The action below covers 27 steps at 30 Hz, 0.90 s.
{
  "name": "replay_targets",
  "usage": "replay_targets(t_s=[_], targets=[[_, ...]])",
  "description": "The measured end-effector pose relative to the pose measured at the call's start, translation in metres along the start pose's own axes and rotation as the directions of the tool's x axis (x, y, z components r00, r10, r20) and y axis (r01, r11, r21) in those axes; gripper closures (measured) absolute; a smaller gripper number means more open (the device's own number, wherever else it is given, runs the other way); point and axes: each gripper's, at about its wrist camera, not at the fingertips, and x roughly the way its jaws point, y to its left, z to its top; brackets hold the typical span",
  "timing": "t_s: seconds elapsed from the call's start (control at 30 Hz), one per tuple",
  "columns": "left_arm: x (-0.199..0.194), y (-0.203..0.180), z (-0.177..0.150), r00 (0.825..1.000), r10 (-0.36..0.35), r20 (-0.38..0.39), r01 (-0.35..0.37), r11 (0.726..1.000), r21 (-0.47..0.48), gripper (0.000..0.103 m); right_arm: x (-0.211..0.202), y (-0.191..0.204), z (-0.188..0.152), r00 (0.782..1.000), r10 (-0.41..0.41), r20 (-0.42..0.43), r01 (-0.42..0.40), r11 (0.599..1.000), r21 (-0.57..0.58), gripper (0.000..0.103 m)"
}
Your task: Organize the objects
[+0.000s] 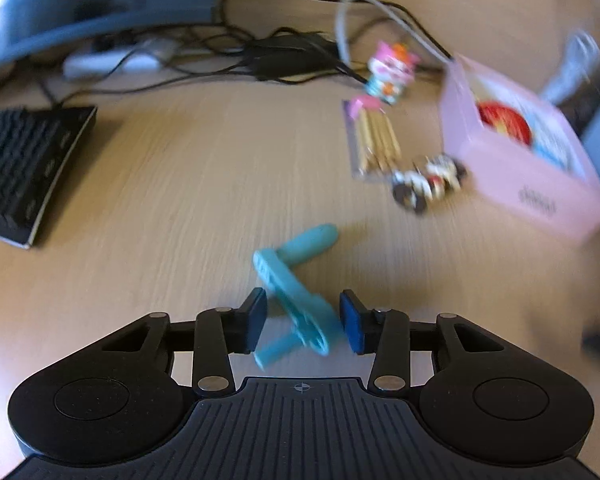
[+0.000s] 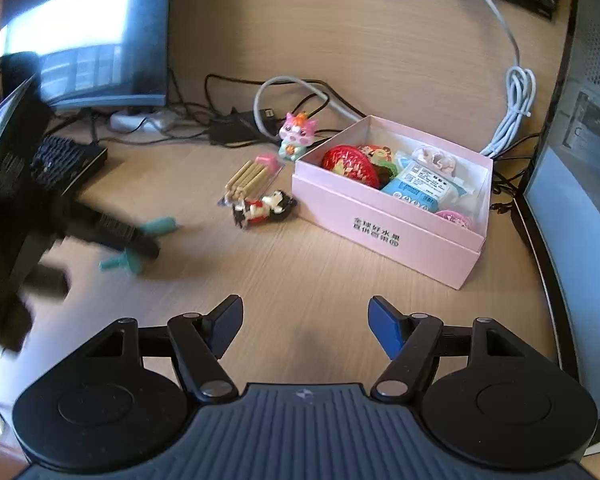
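The left gripper [image 1: 303, 322] hangs low over the desk, its two blue-padded fingers [image 1: 352, 322] set a moderate gap apart, one on each side of a teal piece; blur makes it hard to tell whether the pads touch it. The right gripper [image 2: 306, 330] hovers above the wood with its fingers [image 2: 385, 330] spread wide and nothing between them, angled forward and slightly down.

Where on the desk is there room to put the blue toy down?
Bare wood lies in front of the pink box, between it and the open right gripper. More lies between the keyboard and the stick packet. It is crowded beside the box, where the packet, cat figurine and small doll cluster, and among the cables behind.
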Motion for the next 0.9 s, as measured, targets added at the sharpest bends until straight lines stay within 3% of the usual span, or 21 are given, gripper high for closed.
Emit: replay_targets(t_s=[0.1, 0.2, 0.37, 0.43, 0.63, 0.7, 0.8, 0.87, 0.9], targets=[[-0.009, 0.002, -0.016, 0.999, 0.039, 0.012, -0.040, 0.996, 0.082, 0.059, 0.017, 0.000, 0.012, 1.000, 0.002, 0.005, -0.002, 1.000, 0.005, 0.033], [-0.017, 0.018, -0.024, 0.998, 0.059, 0.013, -0.060, 0.995, 0.082, 0.064, 0.030, 0.009, 0.032, 0.999, 0.026, 0.036, -0.025, 1.000, -0.019, 0.033], [-0.031, 0.050, -0.036, 1.000, -0.012, 0.006, 0.012, 0.999, 0.035, 0.069, 0.065, 0.035, 0.080, 0.995, 0.058, 0.086, -0.051, 0.996, -0.079, 0.033], [-0.037, 0.061, -0.042, 1.000, -0.027, 0.003, 0.027, 0.999, 0.044, 0.068, 0.089, 0.042, 0.107, 0.996, 0.033, 0.088, -0.024, 0.995, -0.093, 0.033], [-0.049, 0.092, -0.053, 0.999, 0.034, 0.007, -0.034, 0.998, 0.059, 0.068, 0.185, 0.043, 0.170, 0.994, -0.113, 0.001, 0.113, 0.993, -0.029, 0.033], [-0.054, 0.106, -0.053, 1.000, 0.004, 0.014, -0.004, 0.999, 0.043, 0.068, 0.215, 0.039, 0.182, 0.985, -0.166, -0.046, 0.166, 0.986, 0.002, 0.034], [-0.058, 0.124, -0.051, 0.997, -0.067, 0.031, 0.067, 0.998, 0.022, 0.068, 0.246, 0.036, 0.190, 0.974, -0.208, -0.093, 0.212, 0.976, 0.039, 0.042], [-0.058, 0.130, -0.047, 0.996, -0.084, 0.040, 0.084, 0.996, 0.004, 0.068, 0.257, 0.037, 0.192, 0.973, -0.205, -0.103, 0.211, 0.976, 0.055, 0.059], [-0.057, 0.132, -0.044, 0.995, -0.088, 0.042, 0.088, 0.996, -0.003, 0.068, 0.260, 0.040, 0.192, 0.973, -0.207, -0.107, 0.213, 0.976, 0.051, 0.061]])
